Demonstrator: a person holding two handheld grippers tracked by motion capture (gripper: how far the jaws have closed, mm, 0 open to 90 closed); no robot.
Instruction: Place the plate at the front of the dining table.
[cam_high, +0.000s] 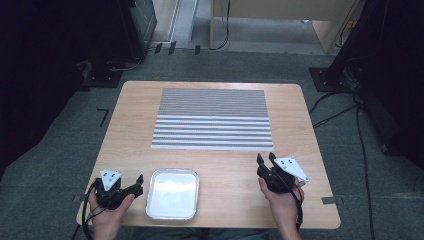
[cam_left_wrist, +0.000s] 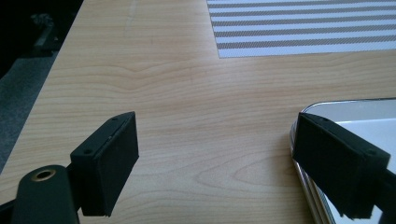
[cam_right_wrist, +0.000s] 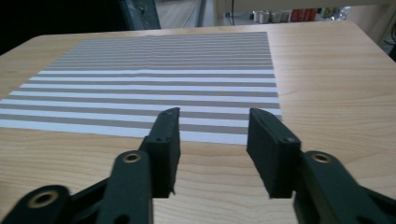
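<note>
A striped grey and white mat lies flat on the far half of the wooden table. An empty metal tray sits near the front edge. My left gripper is just left of the tray, held in a hand, jaws wide apart. In the left gripper view the gripper is open over bare wood, and its right jaw overlaps the tray's rim. My right gripper points at the mat's near right corner. In the right gripper view it stands open, nothing between its jaws, short of the mat.
The table stands on grey carpet. Cables run along the floor to the right, and dark equipment stands at both sides. Bare wood lies between the tray and the right gripper, and the mat's edge is ahead of the left gripper.
</note>
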